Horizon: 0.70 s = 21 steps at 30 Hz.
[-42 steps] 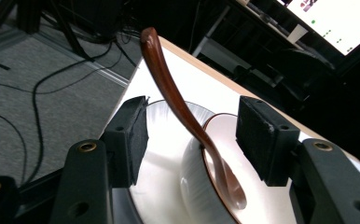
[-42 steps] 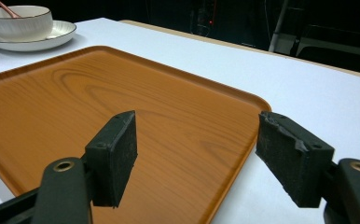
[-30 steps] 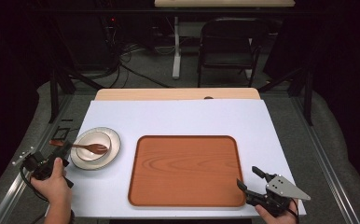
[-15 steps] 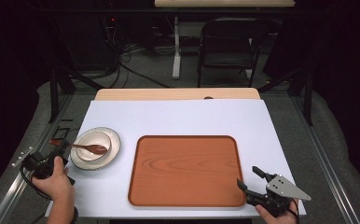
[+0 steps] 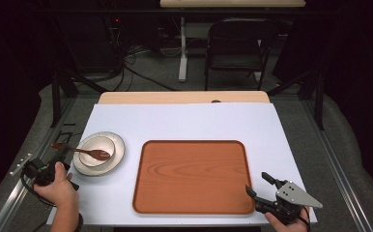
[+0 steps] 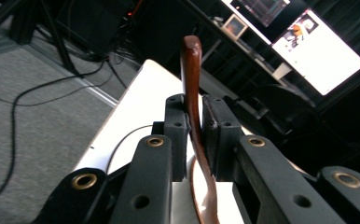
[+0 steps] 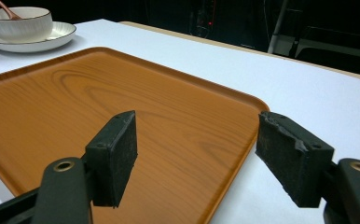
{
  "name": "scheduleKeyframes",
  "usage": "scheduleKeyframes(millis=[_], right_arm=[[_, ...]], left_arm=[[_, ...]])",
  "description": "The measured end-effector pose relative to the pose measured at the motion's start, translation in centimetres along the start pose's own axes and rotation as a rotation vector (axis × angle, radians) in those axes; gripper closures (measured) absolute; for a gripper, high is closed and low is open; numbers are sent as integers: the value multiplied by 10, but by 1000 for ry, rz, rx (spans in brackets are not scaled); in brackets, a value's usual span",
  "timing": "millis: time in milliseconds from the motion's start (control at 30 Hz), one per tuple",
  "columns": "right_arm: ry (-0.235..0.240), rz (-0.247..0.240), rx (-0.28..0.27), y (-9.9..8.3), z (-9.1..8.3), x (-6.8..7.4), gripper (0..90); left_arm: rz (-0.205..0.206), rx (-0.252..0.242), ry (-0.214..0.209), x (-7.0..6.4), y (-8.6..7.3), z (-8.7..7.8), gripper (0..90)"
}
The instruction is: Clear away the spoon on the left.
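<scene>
A wooden spoon (image 5: 85, 152) rests with its scoop in a white bowl (image 5: 96, 146), which stands on a white plate (image 5: 117, 145) at the table's left. My left gripper (image 5: 63, 153) reaches in from the left edge, held by a hand. In the left gripper view it (image 6: 194, 123) is shut on the spoon handle (image 6: 190, 70), which sticks out past the pads. An orange-brown wooden tray (image 5: 192, 176) lies bare in the middle. My right gripper (image 5: 258, 184) is open at the tray's near right corner (image 7: 206, 158), nothing between its pads. The bowl (image 7: 18, 24) shows far off.
The white table top (image 5: 199, 121) has a bare wooden strip along its far edge. A black folding chair (image 5: 235, 43) and cables stand on the floor beyond. Metal rails run along both sides of the table.
</scene>
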State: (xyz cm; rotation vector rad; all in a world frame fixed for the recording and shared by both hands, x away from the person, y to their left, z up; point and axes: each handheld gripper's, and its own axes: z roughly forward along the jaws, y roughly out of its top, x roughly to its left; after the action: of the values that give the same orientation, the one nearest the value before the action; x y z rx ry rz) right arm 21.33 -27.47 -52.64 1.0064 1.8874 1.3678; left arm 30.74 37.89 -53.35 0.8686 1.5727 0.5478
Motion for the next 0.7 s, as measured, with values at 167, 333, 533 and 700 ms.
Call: scheduleKeyframes(millis=[167, 333, 533, 700], right_arm=[[0, -1, -1, 0, 0, 0, 286], [0, -3, 0, 0, 0, 0, 286], [-1, -4, -1, 0, 0, 0, 287], [-1, -7, 1, 0, 0, 0, 286]], left_arm=[[-15, -11, -39, -3, 1, -3, 829], [-8, -16, -57, -7, 1, -5, 840], [49, -32, -61, -13, 5, -9, 842], [80, -59, -63, -19, 10, -15, 841]])
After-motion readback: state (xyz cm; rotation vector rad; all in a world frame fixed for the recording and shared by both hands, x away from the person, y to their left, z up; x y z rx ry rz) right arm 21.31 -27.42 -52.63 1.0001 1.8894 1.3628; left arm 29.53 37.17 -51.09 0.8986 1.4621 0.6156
